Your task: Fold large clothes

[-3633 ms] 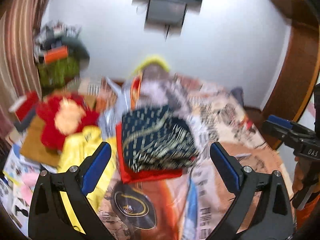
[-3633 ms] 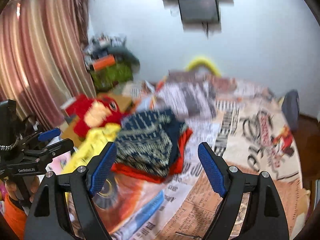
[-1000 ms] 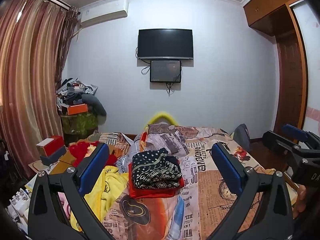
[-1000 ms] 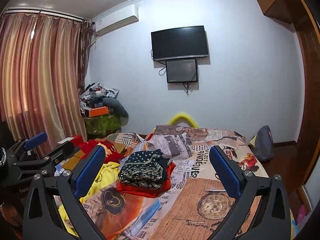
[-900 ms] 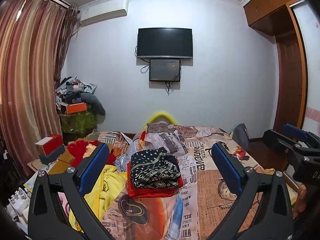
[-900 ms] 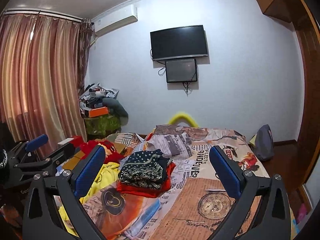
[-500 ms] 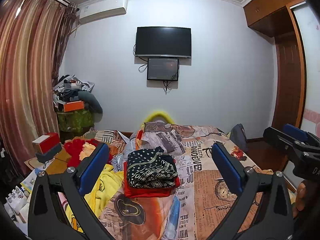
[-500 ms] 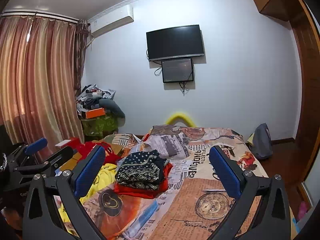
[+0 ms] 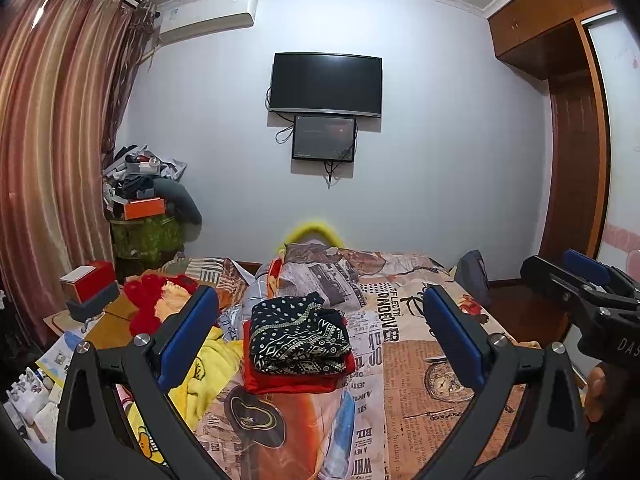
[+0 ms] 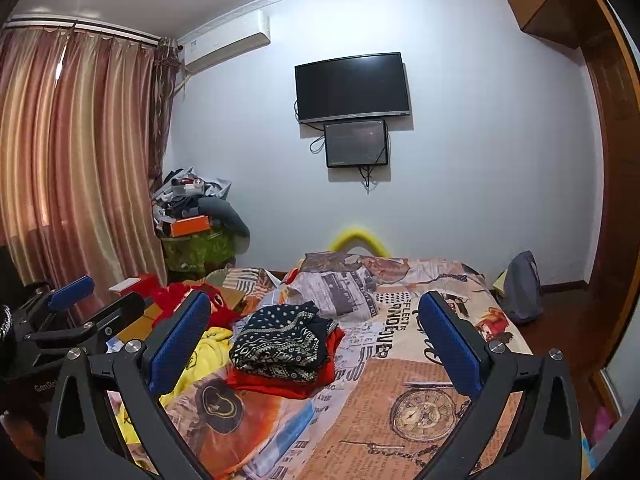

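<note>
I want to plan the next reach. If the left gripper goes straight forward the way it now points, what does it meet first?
The left gripper, open and empty, is aimed at the folded dark patterned garment lying on the red garment on the bed. It would probably meet the patterned one first, though depth is uncertain.

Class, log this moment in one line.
left gripper: open, empty | right gripper: open, empty | patterned garment: folded on red garment, bed

A home bedroom: a bed [image 9: 420, 364] with printed sheets, wall-mounted television [image 9: 326, 83], curtains [image 9: 52, 152], air conditioner [image 9: 206, 18], wooden wardrobe [image 9: 560, 120].
</note>
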